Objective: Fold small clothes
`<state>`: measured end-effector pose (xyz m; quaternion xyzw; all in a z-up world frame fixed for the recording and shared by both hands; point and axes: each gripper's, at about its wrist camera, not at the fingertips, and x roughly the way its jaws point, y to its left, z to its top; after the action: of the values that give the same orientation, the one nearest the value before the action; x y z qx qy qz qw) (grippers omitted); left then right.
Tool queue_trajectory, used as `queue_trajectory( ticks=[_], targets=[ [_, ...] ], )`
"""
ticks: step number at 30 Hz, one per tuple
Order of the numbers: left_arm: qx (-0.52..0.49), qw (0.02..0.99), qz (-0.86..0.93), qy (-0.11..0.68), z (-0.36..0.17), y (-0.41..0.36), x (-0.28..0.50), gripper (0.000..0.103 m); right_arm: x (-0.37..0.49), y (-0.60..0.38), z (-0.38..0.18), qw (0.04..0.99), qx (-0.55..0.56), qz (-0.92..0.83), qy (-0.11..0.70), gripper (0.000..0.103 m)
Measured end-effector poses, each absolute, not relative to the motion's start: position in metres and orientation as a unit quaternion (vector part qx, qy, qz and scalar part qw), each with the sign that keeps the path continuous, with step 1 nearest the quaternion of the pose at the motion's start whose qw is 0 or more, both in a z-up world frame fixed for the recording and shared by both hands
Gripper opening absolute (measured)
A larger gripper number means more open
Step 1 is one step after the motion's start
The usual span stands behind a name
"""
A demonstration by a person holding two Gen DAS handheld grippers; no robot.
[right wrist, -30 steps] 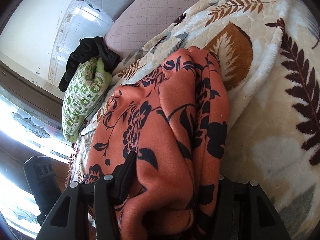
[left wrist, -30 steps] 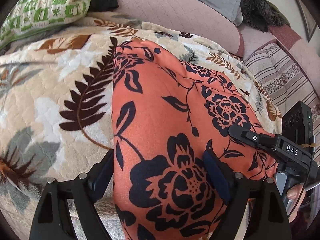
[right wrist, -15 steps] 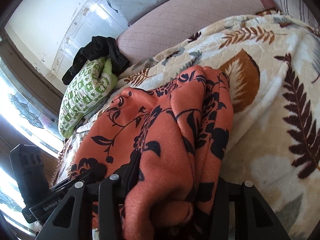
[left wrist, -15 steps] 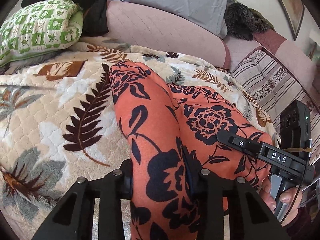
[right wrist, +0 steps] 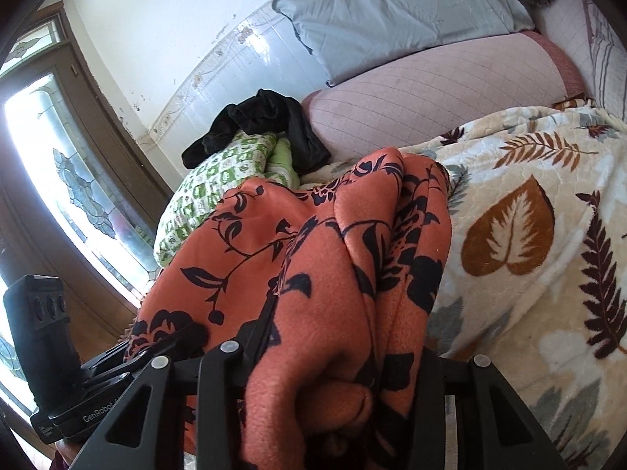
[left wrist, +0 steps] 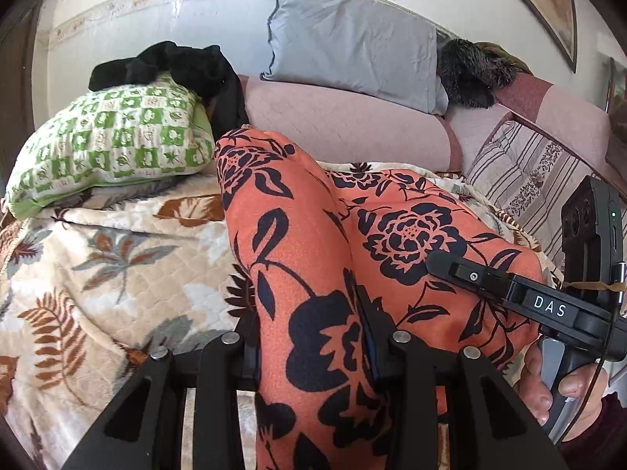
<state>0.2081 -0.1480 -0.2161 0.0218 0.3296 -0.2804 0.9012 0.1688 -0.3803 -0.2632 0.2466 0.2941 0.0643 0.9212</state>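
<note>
A bed covered by a cream blanket (left wrist: 117,274) with a leaf print fills both views. Across it stretches an orange garment (left wrist: 313,258) printed with black flowers, held up off the blanket at its near end and bunched in folds. Behind lie a long pink bolster (left wrist: 345,125), a grey pillow (left wrist: 352,39), a green checked pillow (left wrist: 113,141) and a black cloth (left wrist: 176,66) on top of it. The left gripper (left wrist: 313,352) has its jaws clamped on a fold of the garment. The right gripper (right wrist: 333,368) is closing its jaws on a thick bunch of the same garment.
</note>
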Motion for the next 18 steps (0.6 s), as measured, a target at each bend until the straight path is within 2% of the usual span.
queue_trajectory(
  ticks=[9,18],
  targets=[
    [0.032,0.925,-0.245,0.287,-0.182,-0.102,0.169,0.039,0.139,-0.330,-0.237,0.929,0.252,0.090,0.256,0.043],
    [0.020,0.935,-0.226,0.271,-0.170,-0.079,0.140,0.039,0.101,-0.299,-0.223,0.934,0.253,0.090,0.236,0.043]
  ],
)
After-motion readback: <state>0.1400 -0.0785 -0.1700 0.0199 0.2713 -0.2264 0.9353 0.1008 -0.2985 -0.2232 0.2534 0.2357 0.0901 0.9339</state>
